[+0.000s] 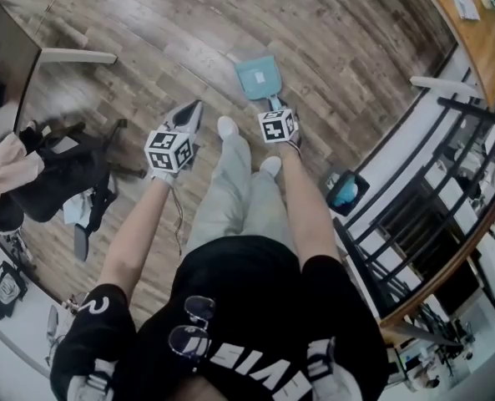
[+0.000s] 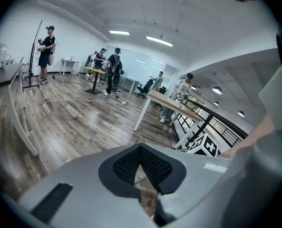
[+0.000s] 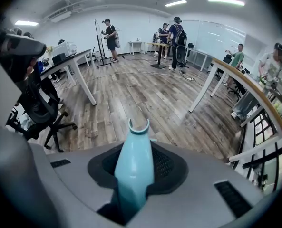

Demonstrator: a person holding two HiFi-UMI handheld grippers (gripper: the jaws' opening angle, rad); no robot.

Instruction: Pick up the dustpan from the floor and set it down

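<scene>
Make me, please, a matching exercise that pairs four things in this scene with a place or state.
1 light blue plastic dustpan
2 left claw
3 right claw
4 black office chair

A shut, nothing in it
B far left in the head view
C shut on the dustpan
D ahead of the white shoes

Pairs: 1-D, 2-A, 3-C, 4-B

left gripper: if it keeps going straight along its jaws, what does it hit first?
Probably the wooden floor. The left gripper points forward and down, jaws together, empty; only floor boards show just past its tips. Depth is unclear.
</scene>
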